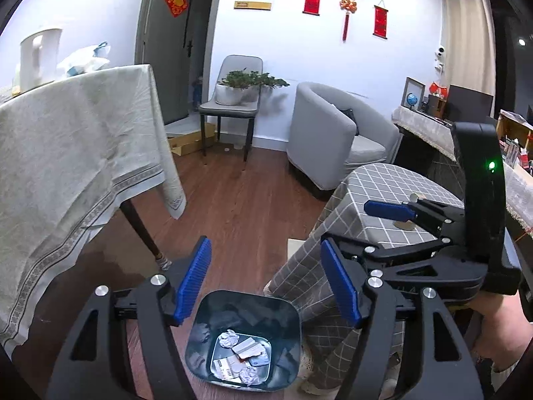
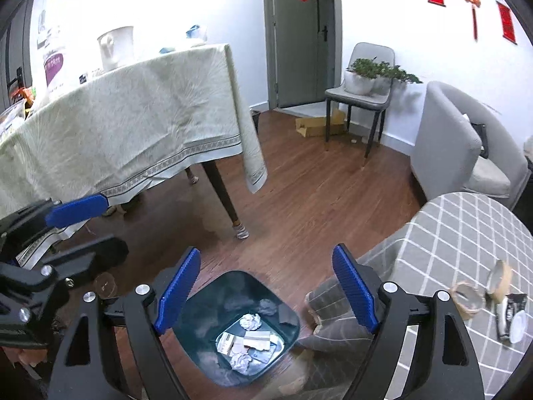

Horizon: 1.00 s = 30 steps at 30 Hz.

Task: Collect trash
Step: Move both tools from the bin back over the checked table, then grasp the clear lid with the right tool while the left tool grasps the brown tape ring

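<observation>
A dark blue-grey trash bin (image 1: 200, 343) stands on the wood floor below both grippers; it also shows in the right wrist view (image 2: 293, 326). Crumpled paper, cards and wrappers (image 1: 241, 358) lie at its bottom, seen too in the right wrist view (image 2: 248, 340). My left gripper (image 1: 266, 283) is open and empty above the bin. My right gripper (image 2: 266, 290) is open and empty above the bin too; it shows at the right of the left wrist view (image 1: 366, 226). Tape rolls and small packets (image 2: 493, 300) lie on the round checked table (image 2: 466, 233).
A large table with a pale cloth (image 1: 66, 153) and its dark leg (image 1: 140, 230) stand left of the bin. The checked table (image 1: 366, 200) is right of the bin. A grey armchair (image 1: 326, 133), a chair with a plant (image 1: 233, 100) and a cardboard box (image 1: 190, 143) stand further back.
</observation>
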Each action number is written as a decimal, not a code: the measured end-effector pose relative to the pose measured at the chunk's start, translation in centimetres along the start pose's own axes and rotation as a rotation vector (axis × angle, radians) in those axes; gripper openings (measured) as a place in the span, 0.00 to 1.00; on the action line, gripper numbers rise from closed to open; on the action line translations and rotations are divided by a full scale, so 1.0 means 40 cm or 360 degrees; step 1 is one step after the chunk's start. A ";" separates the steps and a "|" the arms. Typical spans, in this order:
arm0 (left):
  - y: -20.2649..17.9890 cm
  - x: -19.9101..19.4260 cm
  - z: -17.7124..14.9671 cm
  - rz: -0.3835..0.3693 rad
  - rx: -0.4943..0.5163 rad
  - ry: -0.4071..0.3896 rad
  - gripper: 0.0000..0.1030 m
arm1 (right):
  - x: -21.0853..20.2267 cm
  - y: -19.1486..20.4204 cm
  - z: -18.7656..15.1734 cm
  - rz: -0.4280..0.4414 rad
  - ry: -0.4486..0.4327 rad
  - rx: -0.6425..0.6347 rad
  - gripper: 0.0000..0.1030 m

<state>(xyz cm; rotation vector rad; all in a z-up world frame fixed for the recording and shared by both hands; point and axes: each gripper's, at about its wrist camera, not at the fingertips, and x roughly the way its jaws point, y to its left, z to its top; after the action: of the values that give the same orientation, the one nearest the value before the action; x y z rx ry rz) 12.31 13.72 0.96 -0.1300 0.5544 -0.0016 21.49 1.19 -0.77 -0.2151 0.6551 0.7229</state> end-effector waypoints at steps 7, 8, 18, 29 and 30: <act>-0.063 0.036 0.010 -0.0065 0.0016 0.0009 0.70 | -0.047 -0.078 -0.026 -0.0088 -0.0013 0.0052 0.81; -0.070 0.043 0.011 -0.0075 0.0022 0.0011 0.70 | -0.052 -0.093 -0.031 -0.0111 -0.0012 0.0056 0.81; -0.175 0.119 0.014 -0.0181 0.0077 0.0056 0.73 | -0.114 -0.244 -0.069 -0.0237 -0.0017 0.0224 0.81; -0.297 0.192 0.006 -0.0283 0.0190 0.0099 0.81 | -0.162 -0.374 -0.102 -0.0350 -0.0025 0.0331 0.81; -0.308 0.201 0.005 -0.0291 0.0197 0.0102 0.82 | -0.164 -0.387 -0.109 -0.0363 -0.0015 0.0342 0.81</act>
<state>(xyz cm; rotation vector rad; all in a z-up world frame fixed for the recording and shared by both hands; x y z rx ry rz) 19.65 1.24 -1.59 -0.0594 0.6035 -0.2182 26.15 -15.53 -0.65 -0.0861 0.6813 0.4306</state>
